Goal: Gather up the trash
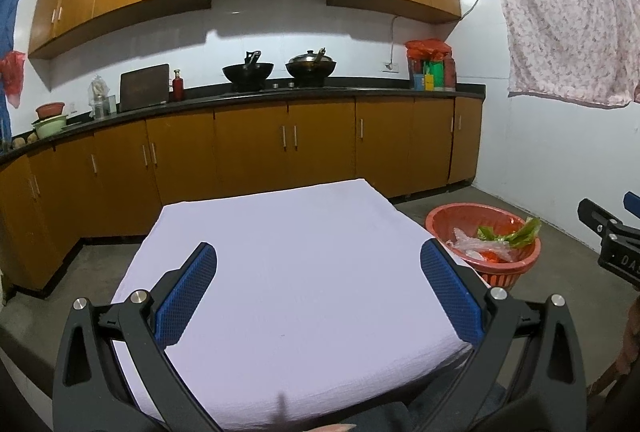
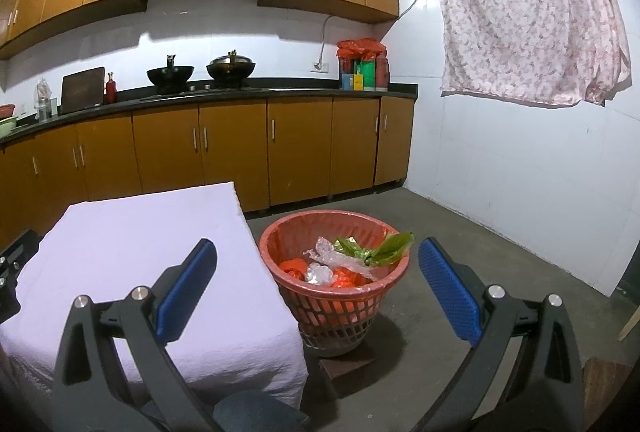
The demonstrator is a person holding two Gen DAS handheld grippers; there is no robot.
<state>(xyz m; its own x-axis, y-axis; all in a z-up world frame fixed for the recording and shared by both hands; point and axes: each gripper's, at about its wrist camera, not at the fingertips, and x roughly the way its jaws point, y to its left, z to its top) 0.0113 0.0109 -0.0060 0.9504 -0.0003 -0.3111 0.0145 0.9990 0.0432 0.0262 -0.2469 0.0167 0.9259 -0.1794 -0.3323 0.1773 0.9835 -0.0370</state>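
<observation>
Left wrist view: your left gripper (image 1: 318, 274) over cloth-covered table (image 1: 304, 252), jaws apart, holding nothing. Your right gripper (image 2: 318, 272) above basket (image 2: 280, 240), jaws apart, holding nothing. Trash (image 2: 352, 256) inside basket, on floor just beside table. Farther: counter (image 2: 240, 94), two woks.
</observation>
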